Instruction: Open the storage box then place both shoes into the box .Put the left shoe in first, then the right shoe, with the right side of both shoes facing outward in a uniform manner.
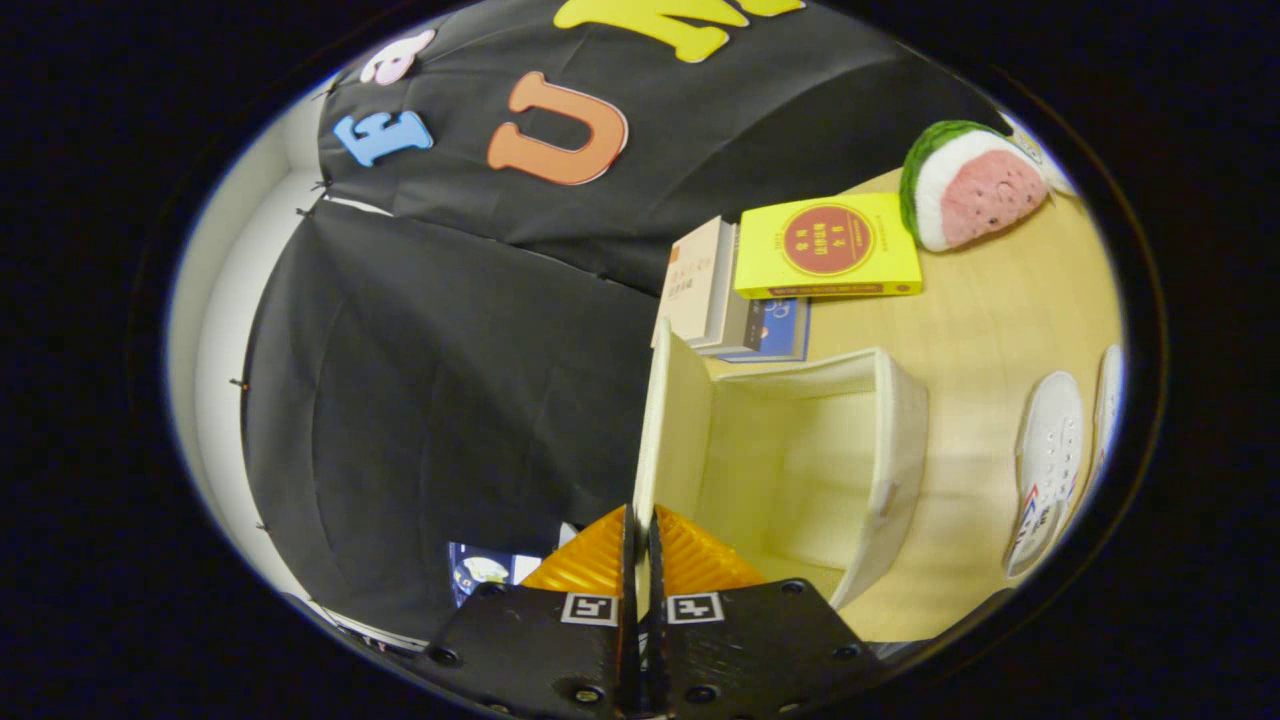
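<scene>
Tool pinching the raised lid of the opened storage box.

We see our tool (640, 540) with its fingers drawn nearly together, both pressing on the thin edge of the lid (672, 420), which stands up on end. Beside the lid, the storage box (900, 440) lies open on the bench (990, 320) with its inside bare. Two white shoes (1050, 470) rest on the bench apart from the box, on its far side from the lid. Beyond the box sit stacked books (830, 245) and a watermelon plush (970, 185).
</scene>
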`<state>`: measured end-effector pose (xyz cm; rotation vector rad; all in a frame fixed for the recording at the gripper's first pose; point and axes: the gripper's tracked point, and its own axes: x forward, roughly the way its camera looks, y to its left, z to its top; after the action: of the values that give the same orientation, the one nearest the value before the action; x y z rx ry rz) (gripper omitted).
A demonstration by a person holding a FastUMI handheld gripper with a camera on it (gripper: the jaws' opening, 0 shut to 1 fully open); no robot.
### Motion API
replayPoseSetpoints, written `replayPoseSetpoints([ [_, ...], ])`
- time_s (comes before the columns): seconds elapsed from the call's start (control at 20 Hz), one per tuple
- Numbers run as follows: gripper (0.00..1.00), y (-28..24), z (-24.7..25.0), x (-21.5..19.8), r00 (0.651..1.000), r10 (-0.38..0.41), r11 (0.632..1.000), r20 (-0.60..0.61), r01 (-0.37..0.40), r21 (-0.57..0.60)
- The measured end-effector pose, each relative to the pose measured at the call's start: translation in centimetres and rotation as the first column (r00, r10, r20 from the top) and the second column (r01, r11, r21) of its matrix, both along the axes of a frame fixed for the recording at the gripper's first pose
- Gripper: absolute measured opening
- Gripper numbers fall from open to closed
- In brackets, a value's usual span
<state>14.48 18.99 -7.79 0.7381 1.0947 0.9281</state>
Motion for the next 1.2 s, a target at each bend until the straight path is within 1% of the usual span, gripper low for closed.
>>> replayPoseSetpoints([
  [0.2, 0.05, 5.8, 3.0, -0.8, 0.997, 0.037, 0.999, 0.063, -0.037, -0.015],
  [0.5, 0.08, 14.0, 4.5, -1.2, 0.983, 0.08, 0.993, 0.164, -0.064, -0.102],
  [0.6, 0.32, 16.4, 4.6, -1.8, 0.98, 0.106, 0.99, 0.167, -0.088, -0.111],
  [0.7, 0.56, 17.7, 4.4, -2.5, 0.99, 0.103, 0.989, 0.098, -0.091, -0.116],
  [0.8, 0.81, 18.4, 4.1, -3.1, 0.992, 0.121, 0.987, 0.045, -0.116, -0.109],
  [0.85, 0.82, 18.2, 3.7, -3.0, 0.991, 0.125, 0.985, 0.043, -0.119, -0.123],
  [0.95, 0.96, 17.0, 2.5, -2.6, 0.991, 0.124, 0.98, 0.058, -0.113, -0.162],
  [1.1, 0.96, 13.9, 1.4, -2.8, 0.992, 0.118, 0.975, 0.053, -0.106, -0.194],
  [1.2, 0.96, 10.4, -0.6, -2.4, 0.991, 0.118, 0.963, 0.062, -0.099, -0.252],
])
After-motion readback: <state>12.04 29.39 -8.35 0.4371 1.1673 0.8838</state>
